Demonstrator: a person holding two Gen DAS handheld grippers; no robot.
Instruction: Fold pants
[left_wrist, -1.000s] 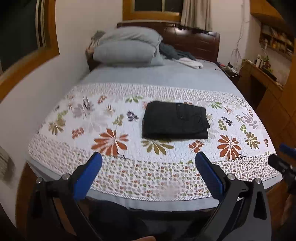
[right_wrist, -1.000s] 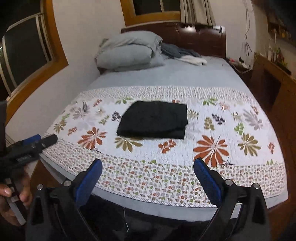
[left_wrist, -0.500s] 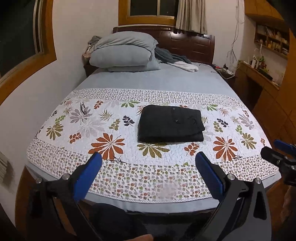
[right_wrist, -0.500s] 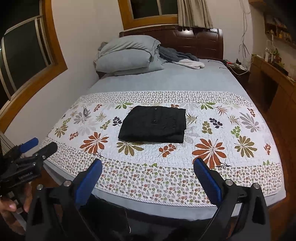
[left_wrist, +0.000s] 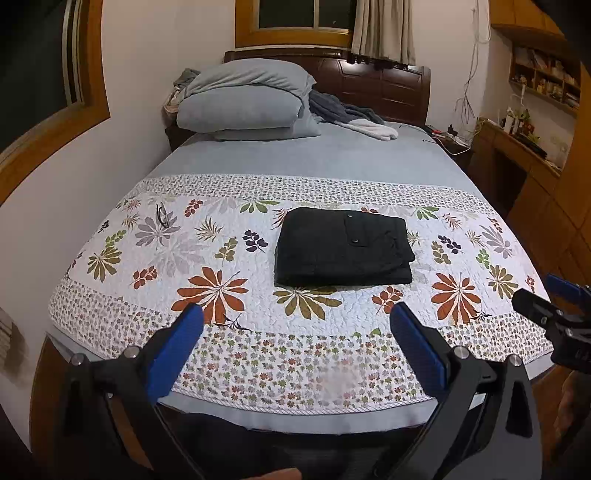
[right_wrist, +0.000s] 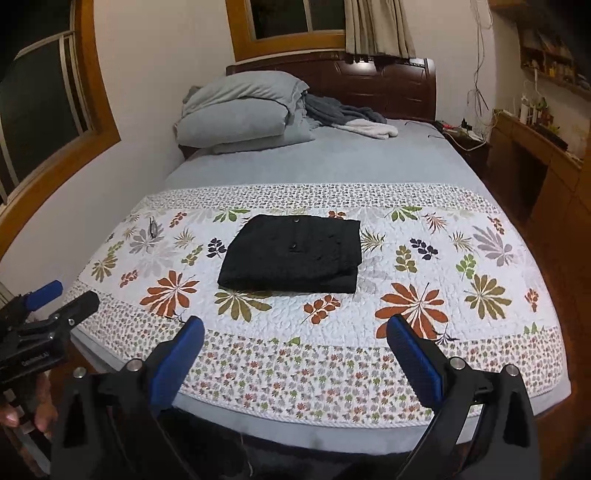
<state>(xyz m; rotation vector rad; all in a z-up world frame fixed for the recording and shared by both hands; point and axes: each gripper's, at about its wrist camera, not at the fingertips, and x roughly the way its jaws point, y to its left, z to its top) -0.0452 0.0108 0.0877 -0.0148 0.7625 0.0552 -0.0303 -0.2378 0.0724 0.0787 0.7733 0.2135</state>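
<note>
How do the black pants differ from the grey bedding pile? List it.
The black pants are folded into a flat, neat rectangle; the grey bedding pile is bulky and loosely heaped.
The pants lie mid-bed on the floral quilt; the pile sits against the headboard.
The pants show a button; the pile doesn't.
Neither touches any tongs.

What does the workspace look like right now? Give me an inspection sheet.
Surface: floral quilt over the bed's foot end.
Job's things: black pants folded into a compact rectangle on the quilt.
Clutter: eyeglasses on the quilt; pillows and a grey garment at the headboard.
Grippers: left gripper and right gripper open, empty, off the bed.
Cables: wires at the bedside.
Surroundings: wooden desk, windows.
</note>
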